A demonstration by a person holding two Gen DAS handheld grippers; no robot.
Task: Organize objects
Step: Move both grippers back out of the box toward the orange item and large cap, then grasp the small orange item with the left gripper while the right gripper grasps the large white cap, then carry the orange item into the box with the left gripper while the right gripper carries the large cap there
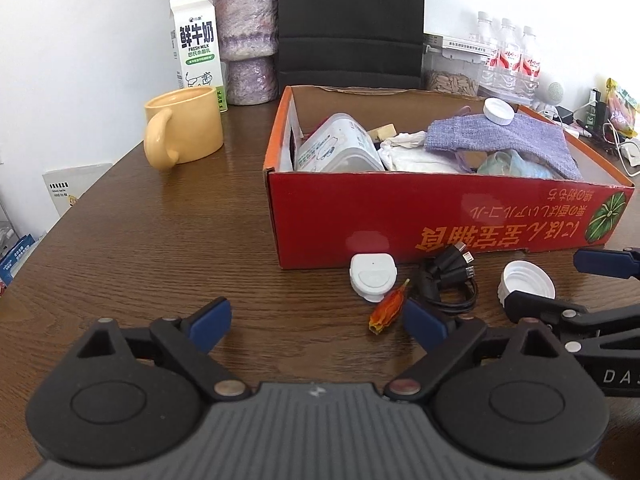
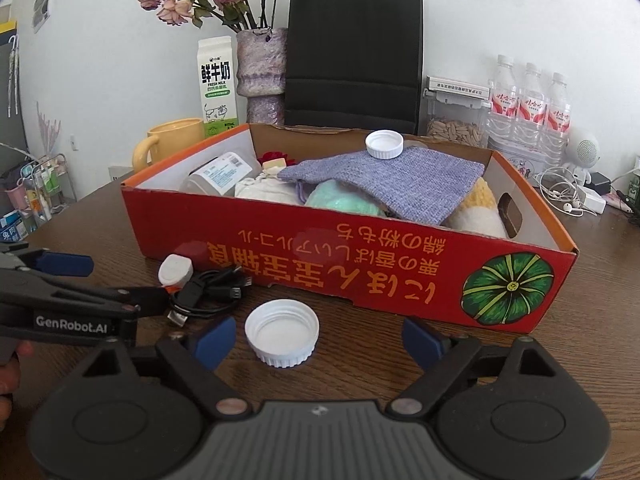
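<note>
Red box mostly filled. Still loose on table at its 6 o'clock: white cap, black cable, white clip, orange scrap. Left gripper and right gripper both wide, empty.

A: What is showing on the table?
B: Dark wood-grain, throwing back a soft sheen. Red box: printed cardboard, glossy.
A: Inside it?
B: Lilac pouch, looking like coarse woven cloth. White cap: ribbed plastic. Yellow mug is showing smooth glaze. Cable: black, shiny.
</note>
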